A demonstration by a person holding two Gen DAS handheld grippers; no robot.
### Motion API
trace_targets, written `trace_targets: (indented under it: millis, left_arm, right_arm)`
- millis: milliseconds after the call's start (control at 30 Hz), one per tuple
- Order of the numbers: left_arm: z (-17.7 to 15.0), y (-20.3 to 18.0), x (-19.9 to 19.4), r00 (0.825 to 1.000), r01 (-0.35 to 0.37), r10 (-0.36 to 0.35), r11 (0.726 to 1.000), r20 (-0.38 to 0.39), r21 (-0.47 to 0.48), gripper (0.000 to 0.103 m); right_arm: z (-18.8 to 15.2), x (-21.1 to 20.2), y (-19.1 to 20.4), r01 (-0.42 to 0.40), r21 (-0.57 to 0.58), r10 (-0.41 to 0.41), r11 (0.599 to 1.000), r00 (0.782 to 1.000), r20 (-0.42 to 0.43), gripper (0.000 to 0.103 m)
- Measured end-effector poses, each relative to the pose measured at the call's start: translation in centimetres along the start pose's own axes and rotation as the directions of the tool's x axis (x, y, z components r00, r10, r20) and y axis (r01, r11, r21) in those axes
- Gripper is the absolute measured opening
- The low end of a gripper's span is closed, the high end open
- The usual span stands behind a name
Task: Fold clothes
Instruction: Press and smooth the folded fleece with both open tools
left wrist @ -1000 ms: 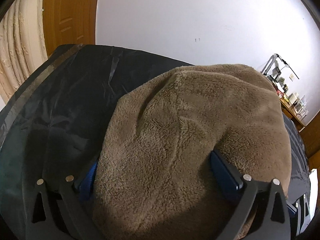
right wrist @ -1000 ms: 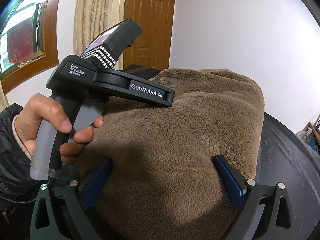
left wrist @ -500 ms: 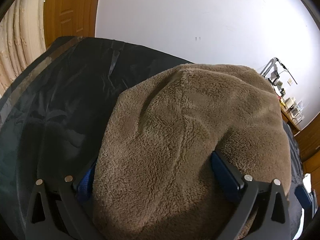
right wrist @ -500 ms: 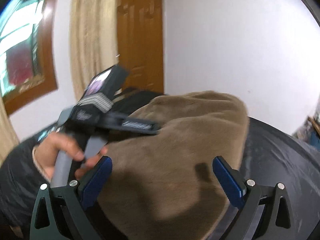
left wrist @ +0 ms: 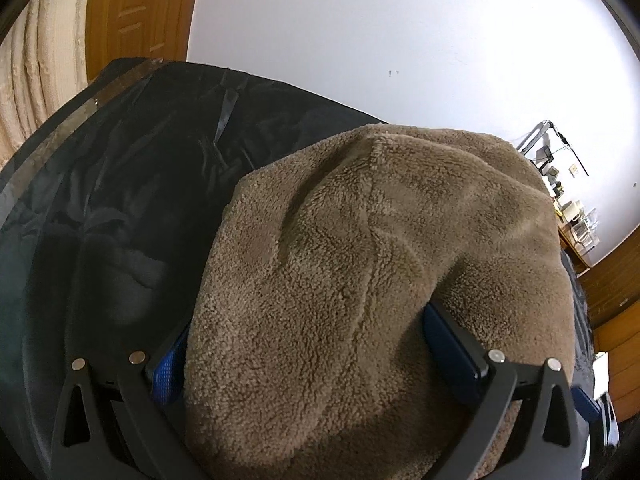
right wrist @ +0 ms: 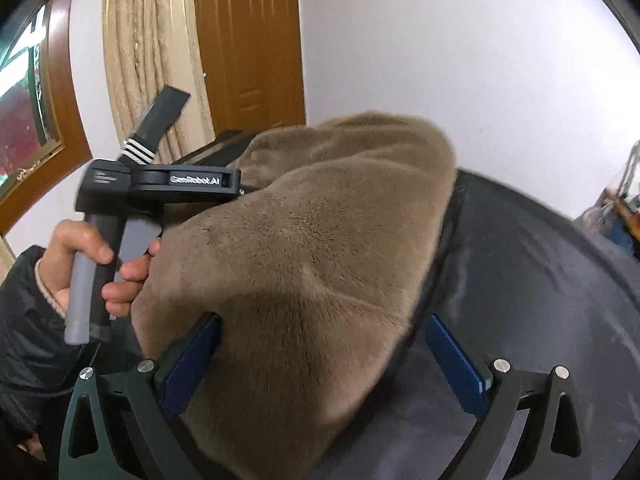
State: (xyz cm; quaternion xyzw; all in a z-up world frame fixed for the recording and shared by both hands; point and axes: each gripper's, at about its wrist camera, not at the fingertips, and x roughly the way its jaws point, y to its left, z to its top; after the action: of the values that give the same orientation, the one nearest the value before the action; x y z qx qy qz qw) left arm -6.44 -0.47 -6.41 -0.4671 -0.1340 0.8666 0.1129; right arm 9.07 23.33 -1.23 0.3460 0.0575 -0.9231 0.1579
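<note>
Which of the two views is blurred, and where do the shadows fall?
Left wrist view: sharp, the brown fleece garment shows crisp pile, shadowed at its bottom edge. Right wrist view: fleece and the person's hand are motion-smeared, with a dark shadow band across the fleece above the jaws.

A black sheet (left wrist: 132, 216) is covering the bed or table, lying wrinkled toward its far left corner, with a strip of clear tape (left wrist: 60, 136) running along its left edge. Past that edge a cream curtain (right wrist: 152, 52) is hanging in folds beside a brown wooden door (right wrist: 252, 40). A white wall (left wrist: 380, 32) is filling the background. A wood-framed window (right wrist: 28, 92) is showing at far left. Beyond the right edge a cluttered shelf (left wrist: 576, 220), perhaps a desk, is standing against the wall
</note>
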Motion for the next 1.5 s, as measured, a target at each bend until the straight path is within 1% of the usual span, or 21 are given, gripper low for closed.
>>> trace_targets:
  millis: [100,200,267,367,500,533,600,700,767,833,933,967,1000,1067,1133,1167,1267,1300,1400,1433,1500]
  left_arm:
    - [0.4,-0.3,-1.3,1.0,0.022,-0.023,1.0,0.002,0.018,0.102]
    - [0.5,-1.0,-3.3,0.998,0.049,-0.051,0.997,0.025,0.068,0.102]
    - [0.2,-1.6,-4.6,0.997,0.057,-0.062,0.992,0.05,0.111,0.102]
    - [-1.1,-1.6,-5.6,0.996,0.043,-0.056,0.986,0.075,0.16,0.102]
    - [-2.5,0.1,-4.0,0.998,0.015,-0.024,0.987,0.059,0.158,0.102]
    - [-2.7,0.6,-3.4,0.998,0.017,-0.025,0.989,0.05,0.15,0.102]
    - [-3.4,-0.1,-3.7,0.999,0.03,-0.036,0.991,0.04,0.133,0.103]
    - [-3.5,0.0,-3.4,0.999,-0.012,0.007,0.992,0.043,0.128,0.103]
    - [-3.4,0.5,-2.7,1.0,0.012,-0.014,0.994,0.022,0.11,0.103]
    - [-3.3,0.8,-2.3,1.0,0.025,-0.026,0.995,0.012,0.098,0.103]
    - [-3.1,1.2,-2.0,0.999,0.031,-0.032,0.996,0.013,0.089,0.103]
    - [-3.0,1.4,-1.9,0.999,0.033,-0.034,0.996,0.013,0.086,0.103]
    - [-2.9,1.5,-1.8,0.999,0.036,-0.037,0.996,0.013,0.082,0.103]
    - [-3.0,1.6,-1.8,0.999,0.05,-0.05,0.997,0.005,0.063,0.103]
    - [-3.0,1.9,-1.7,0.998,0.061,-0.061,0.997,-0.002,0.046,0.103]
    - [-3.0,2.0,-1.7,0.998,0.064,-0.064,0.997,-0.004,0.044,0.103]
    - [-2.9,2.3,-1.5,0.998,0.063,-0.063,0.997,-0.003,0.045,0.103]
    - [-2.8,2.3,-1.4,0.998,0.062,-0.062,0.997,-0.002,0.047,0.103]
    - [-3.2,2.3,-1.3,0.998,0.066,-0.065,0.997,-0.005,0.049,0.103]
    - [-3.3,2.2,-1.4,0.998,0.068,-0.068,0.996,-0.007,0.049,0.103]
    - [-3.2,2.1,-1.4,0.998,0.069,-0.069,0.996,-0.008,0.05,0.103]
  right_arm:
    - [-1.0,-2.6,-0.1,0.051,-0.023,-0.05,0.998,0.998,0.03,0.102]
    - [-3.3,-5.0,-0.2,0.093,-0.053,-0.092,0.994,0.995,0.024,0.102]
    - [-4.3,-5.7,0.3,0.116,-0.094,-0.117,0.989,0.993,-0.004,0.102]
    - [-5.3,-5.1,2.3,0.165,-0.198,-0.174,0.966,0.984,-0.028,0.102]
    - [-5.2,-2.6,3.9,0.238,-0.296,-0.254,0.925,0.967,-0.017,0.102]
    - [-5.0,-2.1,4.1,0.271,-0.3,-0.285,0.915,0.959,-0.003,0.102]
    - [-4.8,-1.9,3.7,0.319,-0.276,-0.328,0.907,0.945,0.013,0.102]
    - [-4.5,-2.3,2.8,0.344,-0.212,-0.349,0.915,0.937,0.015,0.102]
    - [-4.5,-2.7,1.6,0.37,-0.167,-0.374,0.914,0.927,0.007,0.102]
    - [-4.6,-1.9,0.9,0.364,-0.131,-0.37,0.922,0.929,-0.024,0.102]
    - [-5.4,-2.8,-0.5,0.331,-0.09,-0.338,0.939,0.938,-0.075,0.102]
    - [-6.0,-3.7,-0.3,0.325,-0.087,-0.332,0.942,0.94,-0.08,0.102]
    - [-5.8,-3.7,-0.4,0.312,-0.084,-0.319,0.946,0.944,-0.083,0.102]
    - [-5.2,-4.4,-0.5,0.253,-0.051,-0.256,0.966,0.965,-0.064,0.102]
    - [-4.3,-6.0,-1.1,0.201,0.017,-0.201,0.979,0.979,-0.015,0.102]
    - [-3.6,-6.4,-1.4,0.196,0.045,-0.197,0.98,0.98,0.006,0.102]
    - [-1.5,-6.9,-2.8,0.228,0.127,-0.237,0.965,0.97,0.06,0.102]
    - [-1.0,-6.4,-3.4,0.241,0.149,-0.252,0.959,0.966,0.057,0.102]
    - [-0.2,-3.3,-4.7,0.234,0.194,-0.235,0.953,0.972,-0.019,0.102]
    - [-0.5,-2.0,-4.7,0.236,0.189,-0.229,0.953,0.972,-0.058,0.102]
    - [-1.5,-1.2,-4.4,0.223,0.182,-0.21,0.958,0.974,-0.091,0.102]
